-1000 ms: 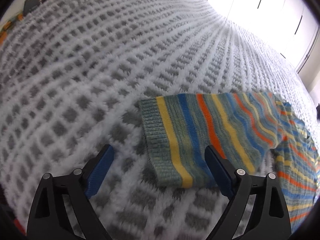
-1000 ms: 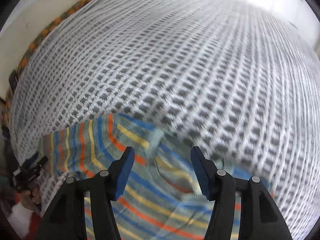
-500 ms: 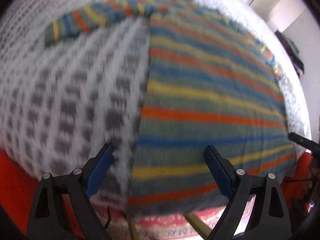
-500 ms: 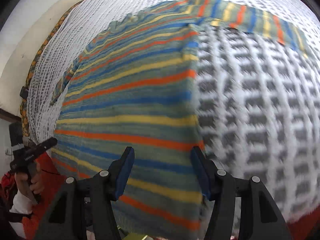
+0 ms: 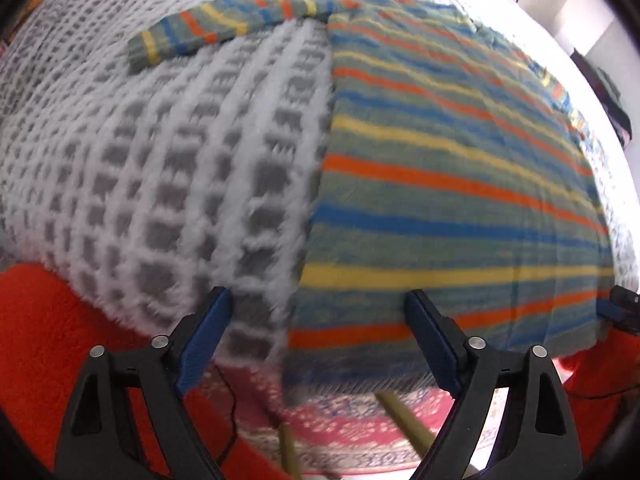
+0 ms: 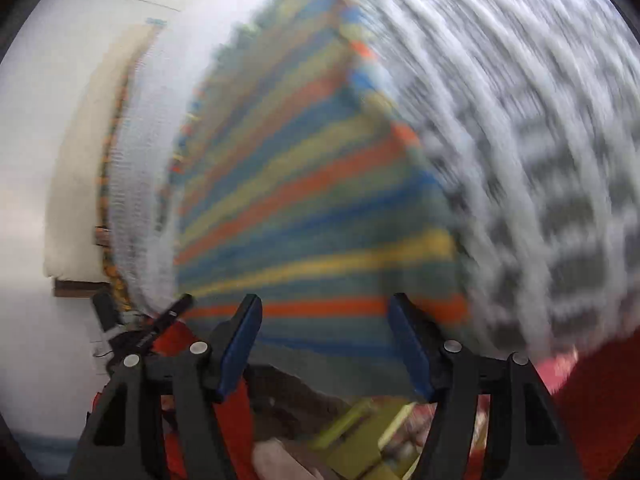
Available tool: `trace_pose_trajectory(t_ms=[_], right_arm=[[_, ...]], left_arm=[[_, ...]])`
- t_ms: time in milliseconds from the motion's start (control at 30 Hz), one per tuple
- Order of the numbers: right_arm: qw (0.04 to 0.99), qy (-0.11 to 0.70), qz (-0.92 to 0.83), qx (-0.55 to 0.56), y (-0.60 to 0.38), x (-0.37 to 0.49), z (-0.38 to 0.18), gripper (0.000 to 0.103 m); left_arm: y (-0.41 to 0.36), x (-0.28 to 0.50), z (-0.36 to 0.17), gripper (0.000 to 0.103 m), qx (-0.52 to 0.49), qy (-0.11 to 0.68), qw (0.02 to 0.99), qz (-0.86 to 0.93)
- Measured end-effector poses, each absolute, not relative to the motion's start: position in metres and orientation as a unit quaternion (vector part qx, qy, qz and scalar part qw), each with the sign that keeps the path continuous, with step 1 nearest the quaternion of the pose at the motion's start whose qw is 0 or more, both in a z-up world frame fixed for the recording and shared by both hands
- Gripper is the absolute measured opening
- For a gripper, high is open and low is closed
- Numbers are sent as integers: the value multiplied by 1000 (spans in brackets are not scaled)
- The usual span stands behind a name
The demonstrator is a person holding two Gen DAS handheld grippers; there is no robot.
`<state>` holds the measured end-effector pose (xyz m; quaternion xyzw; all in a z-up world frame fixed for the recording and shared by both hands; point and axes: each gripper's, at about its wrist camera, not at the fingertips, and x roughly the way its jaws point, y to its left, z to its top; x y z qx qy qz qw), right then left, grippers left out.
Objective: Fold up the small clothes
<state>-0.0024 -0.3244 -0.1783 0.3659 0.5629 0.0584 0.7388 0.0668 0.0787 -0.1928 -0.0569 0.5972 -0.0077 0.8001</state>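
Observation:
A knitted sweater [image 5: 440, 160] with blue, yellow and orange stripes lies flat on a white-and-grey chequered blanket [image 5: 160, 160]. One sleeve [image 5: 200, 36] stretches out to the left at the far end. My left gripper [image 5: 316, 298] hovers open over the sweater's near left corner, where the hem meets the blanket's edge. In the blurred right wrist view, my right gripper [image 6: 324, 304] is open above the near right part of the sweater [image 6: 312, 208], by its hem. Nothing is pinched in either gripper.
The blanket's near edge drops off just under both grippers. Below it show a person's red clothing [image 5: 48, 340], a pink patterned rug [image 5: 360, 440] and a yellow-green frame [image 6: 360, 440]. A white wall [image 6: 60, 120] is at the left.
Both grippers left the sleeve and shoulder area and swept to the sweater's near hem at the blanket's edge. The right view has rolled further in the last half second.

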Motion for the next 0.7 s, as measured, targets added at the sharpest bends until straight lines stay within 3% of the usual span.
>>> trace_pose_trajectory(t_ms=[167,400,500,700], right_arm=[[774,535,26,338,-332,-33,-148,59],[881,430,-8,197,-313,-21,-89,70],[900,409,-6,153,-293,1,-90,75],[890,451,21,65,-251,26,-126,80]], left_arm=[[84,56,-165,89,-85,550,831,-14],[56,86,-156,94,-62,510,858,-26],[45,93,-160,94,-48,493,868,-23],[50,81,-195,98,-24,522,853,-14]])
